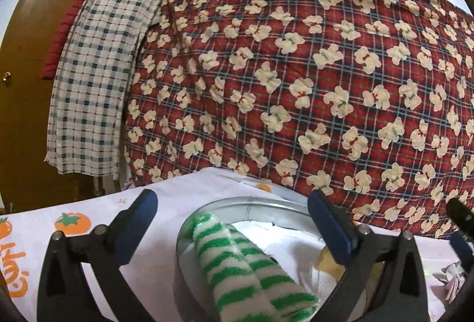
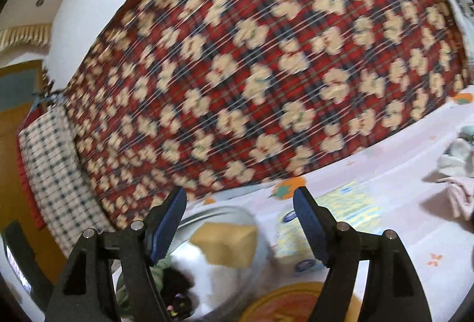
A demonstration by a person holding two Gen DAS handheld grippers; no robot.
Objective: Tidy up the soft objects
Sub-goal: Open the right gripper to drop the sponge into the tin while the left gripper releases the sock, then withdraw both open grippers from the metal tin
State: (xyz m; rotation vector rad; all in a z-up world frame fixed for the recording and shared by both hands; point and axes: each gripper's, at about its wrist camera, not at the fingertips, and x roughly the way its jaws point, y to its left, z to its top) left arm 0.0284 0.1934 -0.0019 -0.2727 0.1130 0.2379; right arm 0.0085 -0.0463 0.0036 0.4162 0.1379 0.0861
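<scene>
Nearest the left wrist camera, the left gripper (image 1: 232,207) stands with its fingers (image 1: 328,221) spread wide and released. Below and between them lies a pair of green-and-white striped fuzzy socks (image 1: 248,271), not pinched by either pad. The socks rest in a round metal basin (image 1: 246,205), draped across white soft things, with a yellow sponge (image 1: 326,259) at the right.

In the right wrist view, which is blurred, the right gripper (image 2: 240,213) also stands open and empty above the same basin (image 2: 219,212). The sponge (image 2: 228,245) lies between its fingers (image 2: 309,225) but lower, untouched. A white plush piece (image 2: 204,271) and something dark sit beside it. Just right of the basin is a soft pack with yellow and blue print (image 2: 320,230). Near the bottom edge is an orange-and-yellow round thing I cannot name.

The socks look light, limp and fluffy. They should compress easily and not slip, but a grip at one end would let the rest dangle, so the folded middle looks the best hold. The sponge looks light and springy; take it across its flat faces.

Farther right on the bed sheet printed with oranges (image 2: 400,162) lies a pile of pale cloths (image 2: 456,170). Beyond hangs a red plaid quilt with cream bears (image 1: 296,70).
</scene>
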